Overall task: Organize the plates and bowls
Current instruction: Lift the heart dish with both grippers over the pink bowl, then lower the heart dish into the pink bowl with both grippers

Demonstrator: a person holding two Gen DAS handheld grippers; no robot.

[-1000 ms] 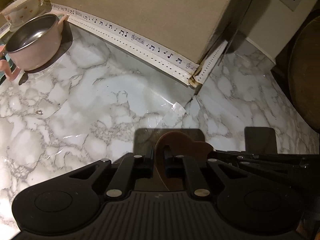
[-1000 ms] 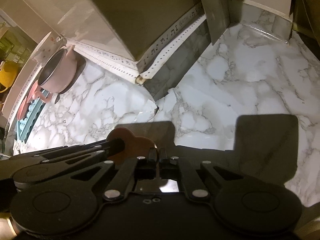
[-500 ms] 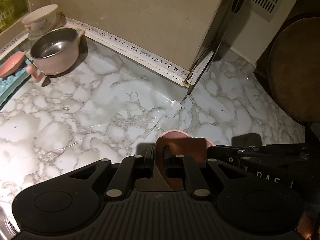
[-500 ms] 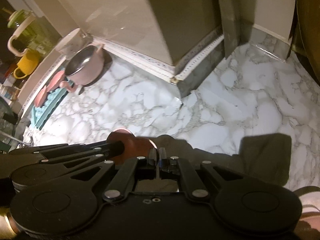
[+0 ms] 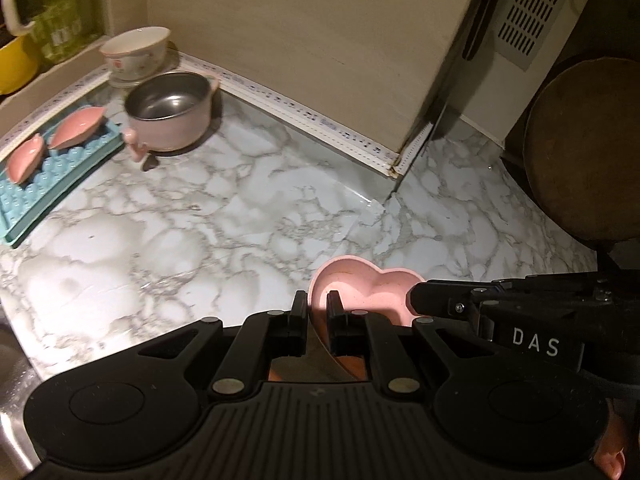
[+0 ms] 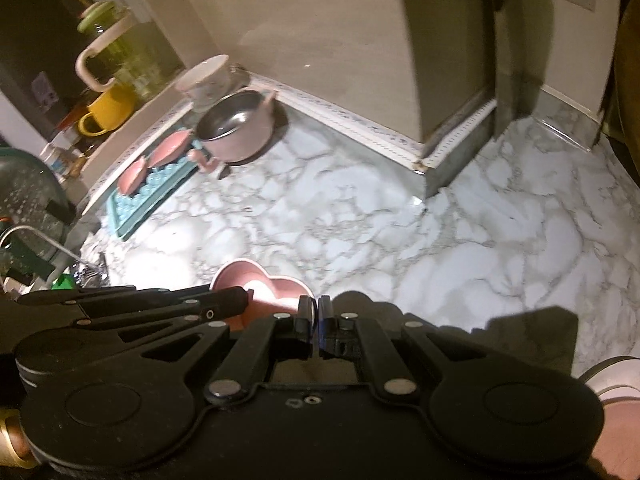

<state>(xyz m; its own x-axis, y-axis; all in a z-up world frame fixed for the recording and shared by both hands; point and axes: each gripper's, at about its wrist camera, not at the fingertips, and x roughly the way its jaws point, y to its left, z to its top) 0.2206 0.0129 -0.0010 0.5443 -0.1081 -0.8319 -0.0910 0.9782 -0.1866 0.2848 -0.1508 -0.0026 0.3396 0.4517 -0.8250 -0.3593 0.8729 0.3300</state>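
Left wrist view: the left hand-held gripper (image 5: 317,310) is clamped on the rim of a pink heart-shaped dish (image 5: 366,290), held above the marble counter (image 5: 200,216). The right hand-held gripper (image 6: 319,312) is closed too, seemingly pinching the dish's other edge. A pink pot (image 5: 170,110) sits far back.

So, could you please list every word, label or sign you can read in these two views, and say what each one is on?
"DAS": white letters on the body of the right gripper, seen from the left wrist view.
Row of small music notes: printed on the white edging strip along the wall's foot; symbols only, no words readable.
Red mark on the white floral bowl: too small to read.
Label on the green pitcher: blurred, unreadable.
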